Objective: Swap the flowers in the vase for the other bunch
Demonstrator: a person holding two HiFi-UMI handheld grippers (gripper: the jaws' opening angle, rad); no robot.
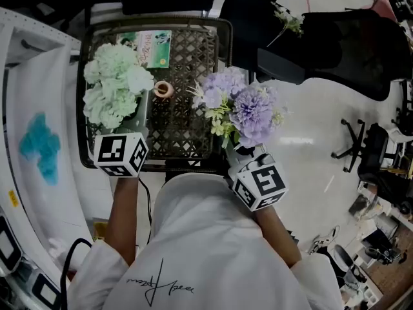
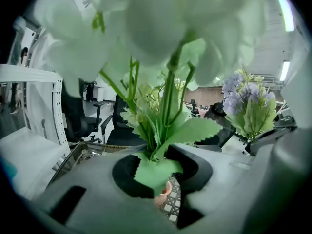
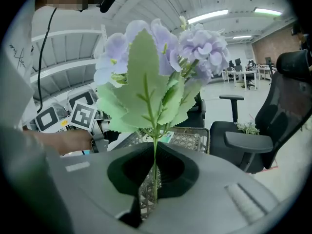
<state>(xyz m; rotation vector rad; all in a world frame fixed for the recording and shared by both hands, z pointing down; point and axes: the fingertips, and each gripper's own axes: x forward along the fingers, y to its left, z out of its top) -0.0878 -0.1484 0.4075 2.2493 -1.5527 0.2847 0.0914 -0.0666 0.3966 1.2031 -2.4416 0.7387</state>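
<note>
You have nothing here you can read for certain. The script across your shirt (image 1: 158, 289) is a scrawl that can't be made out, and the print on the green card (image 1: 153, 47) in the basket (image 1: 187, 63) is too small.

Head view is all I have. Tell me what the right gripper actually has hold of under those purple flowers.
Observer: In the right gripper view, the right gripper has its fingers shut on one thin green stem of the purple bunch.
Operator: Now report the left gripper.
Observer: Its own view shows the left gripper gripping several stems of the white bunch, a leaf hanging in the gap.
Operator: Locate the vase from there.
Observer: The vase rim shows just below that leaf.
</note>
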